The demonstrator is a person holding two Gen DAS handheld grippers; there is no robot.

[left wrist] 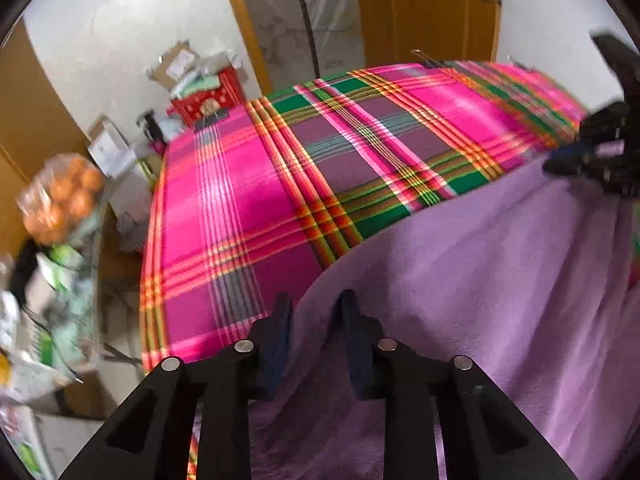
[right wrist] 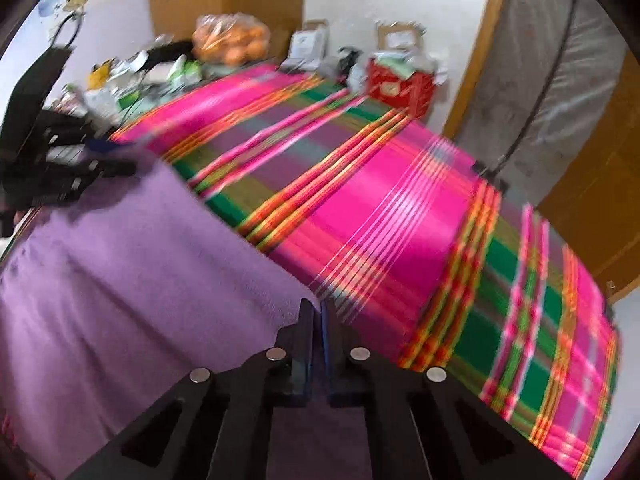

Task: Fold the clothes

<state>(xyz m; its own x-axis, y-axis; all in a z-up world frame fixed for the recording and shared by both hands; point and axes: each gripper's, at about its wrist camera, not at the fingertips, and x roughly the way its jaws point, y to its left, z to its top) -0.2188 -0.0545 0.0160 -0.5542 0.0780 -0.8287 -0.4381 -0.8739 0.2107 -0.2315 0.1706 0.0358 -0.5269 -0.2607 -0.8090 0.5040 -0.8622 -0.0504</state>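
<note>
Both tools grip an edge of the fuzzy lilac fleece garment point(left wrist: 500, 280), left tool point(left wrist: 316, 312) loosely, right tool point(right wrist: 318, 320) clenched, raising it mid-fold over the pink plaid-covered bench point(right wrist: 400, 220).

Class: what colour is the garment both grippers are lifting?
Plain lilac purple garment, no pattern; clearest in the left wrist view.

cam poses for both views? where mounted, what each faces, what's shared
Left wrist: on the left gripper, facing along its fingers over the purple cloth and plaid cover; right gripper at right edge.
Right wrist: on the right gripper, facing across the same cloth; left gripper at left edge.
Shared: cloth, cover, red box, bag of oranges.
</note>
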